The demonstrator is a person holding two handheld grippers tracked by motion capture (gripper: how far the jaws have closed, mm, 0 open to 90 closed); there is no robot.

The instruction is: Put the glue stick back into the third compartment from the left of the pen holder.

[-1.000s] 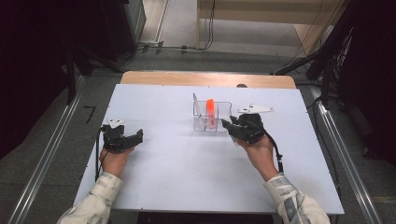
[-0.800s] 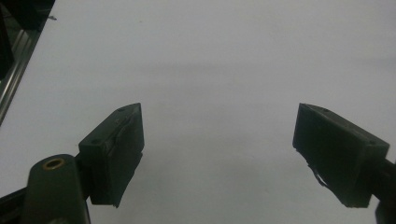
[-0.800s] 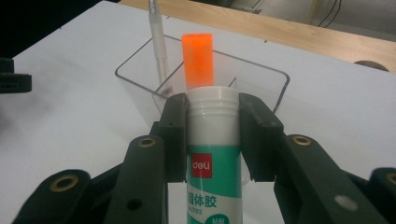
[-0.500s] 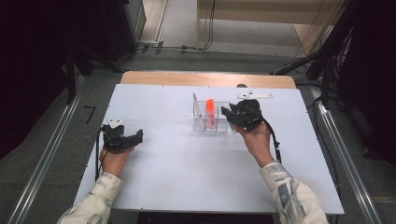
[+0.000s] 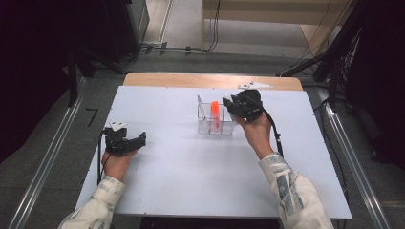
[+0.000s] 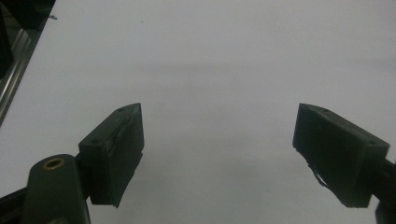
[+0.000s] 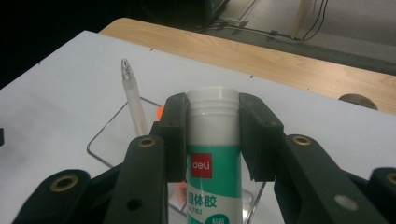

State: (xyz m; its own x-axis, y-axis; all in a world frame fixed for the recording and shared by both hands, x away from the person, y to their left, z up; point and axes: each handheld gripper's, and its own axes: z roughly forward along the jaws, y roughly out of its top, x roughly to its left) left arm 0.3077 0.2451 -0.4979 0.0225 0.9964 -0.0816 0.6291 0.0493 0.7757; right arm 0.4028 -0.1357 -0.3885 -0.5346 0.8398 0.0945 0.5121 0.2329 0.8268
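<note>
a white surface with a wooden far edge stands on grey floor. metal rails flank it; cables trail beyond, the sides dark.

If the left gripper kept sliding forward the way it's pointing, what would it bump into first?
Probably nothing: ahead of the open left gripper lies only bare white table, as far as its own view shows.

White table, grey floor

high cam overhead, fwd-down; gripper cams close along jaws; shared table
</note>
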